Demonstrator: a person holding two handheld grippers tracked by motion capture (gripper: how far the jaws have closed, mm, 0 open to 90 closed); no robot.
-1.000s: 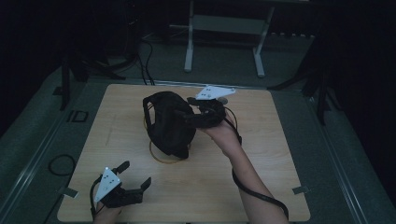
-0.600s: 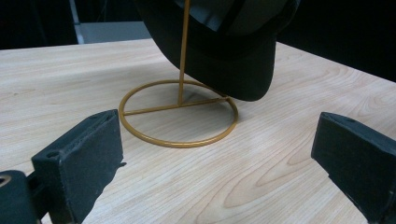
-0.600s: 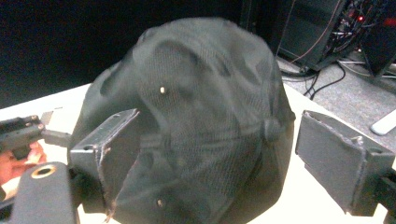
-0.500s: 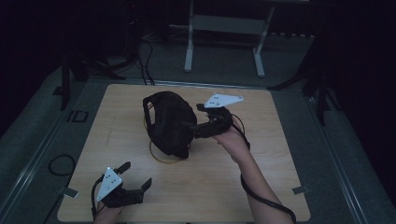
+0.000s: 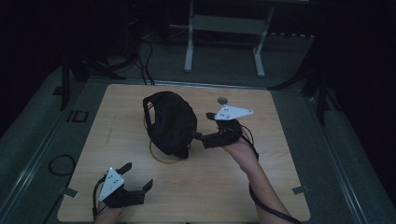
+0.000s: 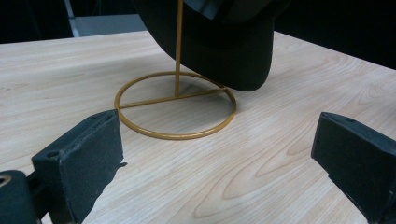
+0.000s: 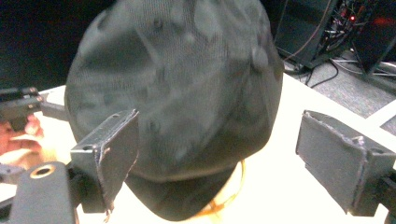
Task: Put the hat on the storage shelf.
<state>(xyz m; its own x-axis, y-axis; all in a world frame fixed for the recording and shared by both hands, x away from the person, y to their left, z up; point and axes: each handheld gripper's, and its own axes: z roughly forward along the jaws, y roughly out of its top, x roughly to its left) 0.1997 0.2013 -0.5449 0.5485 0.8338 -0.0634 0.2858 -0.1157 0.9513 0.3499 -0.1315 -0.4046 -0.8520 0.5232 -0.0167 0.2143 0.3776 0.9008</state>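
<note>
Item: black cap (image 5: 170, 122), dark mesh-like fabric with a curved brim, hung on a gold wire stand (image 5: 164, 156) near the middle of the worktop (image 5: 280, 186); in the left claw view the brim's lower edge (image 6: 233, 60) hangs over the stand's ring base (image 6: 175, 112), beside a thin upright rod that rises from a cross-bar in the ring. No brand, label or writing can be read on the cap, the stand or the claws. Right claw (image 5: 200, 137): held just beside the cap's right side in the high view, pointing at it; its jaws have just been opening and now stand wide, with the crown of the cap (image 7: 177, 93) showing between them in the right claw view, the pads (image 7: 112, 149) clear of the fabric and nothing gripped. Grey three-cornered plate on top, cable trailing along the forearm. Left claw (image 5: 138, 176): at the near left corner of the worktop, well apart from the cap, jaws wide apart and empty, aimed at the ring base across bare wood. Worktop: pale wood grain. Surroundings: dark floor, cables and a grey metal frame (image 5: 224, 28) beyond the far edge.
</note>
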